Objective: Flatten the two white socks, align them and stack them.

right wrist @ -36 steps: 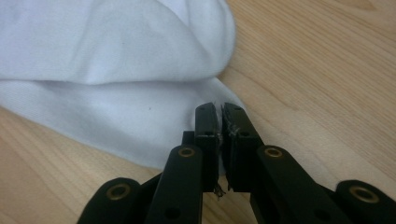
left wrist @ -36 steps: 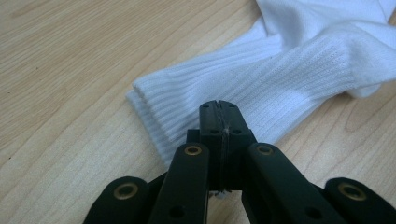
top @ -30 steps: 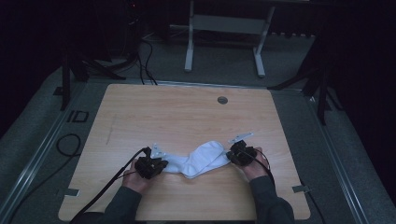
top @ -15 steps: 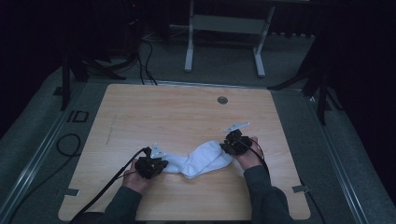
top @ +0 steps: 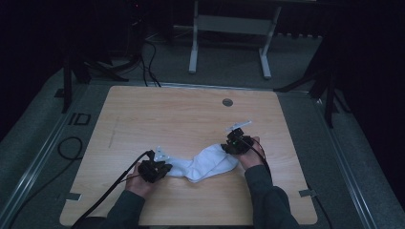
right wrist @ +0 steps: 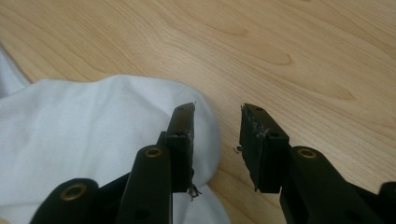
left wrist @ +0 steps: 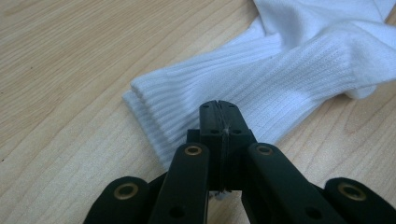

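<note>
Wooden bench (top: 191,119): right gripper (right wrist: 217,126) fingers have just been opening off the white sock's (top: 203,164) toe, now released; left gripper (left wrist: 219,109) fingers clenched at the cuff

Your high view is dim: the room around the table (top: 191,119) falls to near black, and only the tabletop catches soft overhead light. Your two gripper views are bright and evenly lit, with sharp wood grain; the near jaws are slightly soft.
</note>
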### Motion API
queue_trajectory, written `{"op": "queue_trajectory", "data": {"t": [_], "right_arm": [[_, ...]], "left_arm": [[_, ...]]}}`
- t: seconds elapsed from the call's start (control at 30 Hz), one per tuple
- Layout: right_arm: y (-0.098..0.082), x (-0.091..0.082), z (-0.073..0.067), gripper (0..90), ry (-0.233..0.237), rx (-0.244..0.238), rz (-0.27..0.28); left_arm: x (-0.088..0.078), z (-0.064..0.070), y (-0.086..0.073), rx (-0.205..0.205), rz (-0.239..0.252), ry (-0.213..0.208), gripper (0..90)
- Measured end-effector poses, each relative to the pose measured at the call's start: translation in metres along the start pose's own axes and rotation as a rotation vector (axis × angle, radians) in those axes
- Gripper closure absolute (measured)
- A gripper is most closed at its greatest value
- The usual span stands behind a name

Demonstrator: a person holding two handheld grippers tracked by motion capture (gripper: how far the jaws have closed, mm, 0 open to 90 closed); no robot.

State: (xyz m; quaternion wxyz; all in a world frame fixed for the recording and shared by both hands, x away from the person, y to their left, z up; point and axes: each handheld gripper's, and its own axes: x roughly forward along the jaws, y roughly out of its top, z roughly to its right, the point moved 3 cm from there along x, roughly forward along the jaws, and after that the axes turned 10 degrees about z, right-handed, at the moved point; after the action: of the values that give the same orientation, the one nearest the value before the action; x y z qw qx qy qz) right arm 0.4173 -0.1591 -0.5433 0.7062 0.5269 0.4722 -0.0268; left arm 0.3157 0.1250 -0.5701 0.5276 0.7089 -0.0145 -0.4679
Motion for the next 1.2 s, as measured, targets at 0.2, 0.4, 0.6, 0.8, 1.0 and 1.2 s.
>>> {"op": "queue_trajectory", "data": {"t": [0.2, 0.4, 0.6, 0.8, 1.0, 1.2], "right_arm": [[0.001, 0.001, 0.000, 66.3, 0.009, 0.002, -0.003], [-0.003, 0.014, 0.002, 68.8, 0.007, 0.016, -0.040], [-0.005, 0.010, -0.002, 88.3, 0.012, 0.000, -0.056], [0.001, -0.014, -0.006, 88.4, -0.003, -0.017, -0.003], [0.003, -0.033, -0.005, 88.4, -0.019, -0.020, 0.028], [-0.001, -0.048, -0.002, 88.4, -0.033, -0.003, 0.031]], "left_arm": [[0.000, 0.000, 0.000, 0.000, 0.000, -0.001, 89.8], [0.000, 0.000, 0.000, 0.000, 0.000, 0.001, 89.9], [0.000, 0.000, 0.000, -0.001, 0.000, -0.001, 89.9], [0.000, 0.000, 0.000, 0.001, -0.003, 0.000, 89.8], [0.000, 0.001, 0.000, 0.004, -0.005, -0.001, 89.9], [0.000, 0.001, 0.000, 0.006, -0.006, -0.002, 89.9]]}}
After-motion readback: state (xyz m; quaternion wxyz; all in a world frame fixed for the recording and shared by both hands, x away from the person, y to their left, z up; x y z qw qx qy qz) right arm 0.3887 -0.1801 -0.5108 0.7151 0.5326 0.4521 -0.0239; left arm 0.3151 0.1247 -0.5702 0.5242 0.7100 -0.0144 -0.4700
